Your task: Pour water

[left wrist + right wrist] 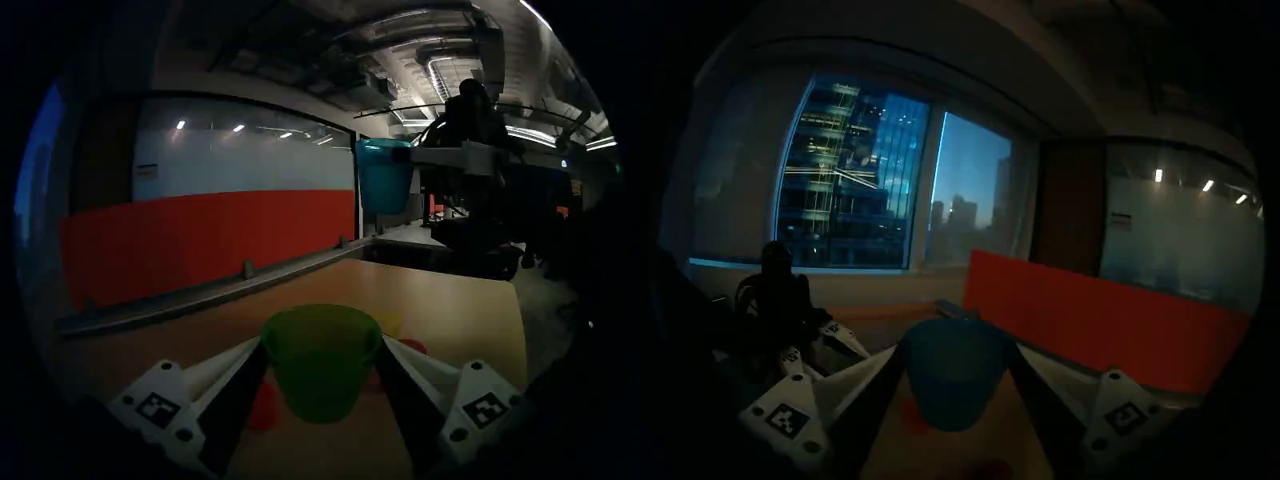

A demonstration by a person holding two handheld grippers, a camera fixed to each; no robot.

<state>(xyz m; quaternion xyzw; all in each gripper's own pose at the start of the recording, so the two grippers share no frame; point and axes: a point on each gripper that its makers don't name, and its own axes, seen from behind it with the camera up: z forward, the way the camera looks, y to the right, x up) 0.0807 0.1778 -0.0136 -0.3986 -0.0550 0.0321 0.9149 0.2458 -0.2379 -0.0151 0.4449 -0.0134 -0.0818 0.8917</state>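
Note:
My left gripper (320,356) is shut on a green plastic cup (322,376), held upright just above the wooden table (456,304). Higher up and to the right, the right gripper (448,156) holds a teal-blue cup (384,176) upright in the air, well apart from the green cup. In the right gripper view that blue cup (956,376) sits upright between the right gripper's (956,360) white fingers (860,376). The left gripper (820,340) and the dark hand holding it appear low on the left. The light is too dim to see inside either cup.
Red and yellow round patches (260,408) (390,322) lie on the table under and beyond the green cup. A red-and-white partition wall (216,232) runs along the table's far edge. The table ends at the right (516,320). Large windows (856,192) show a city at dusk.

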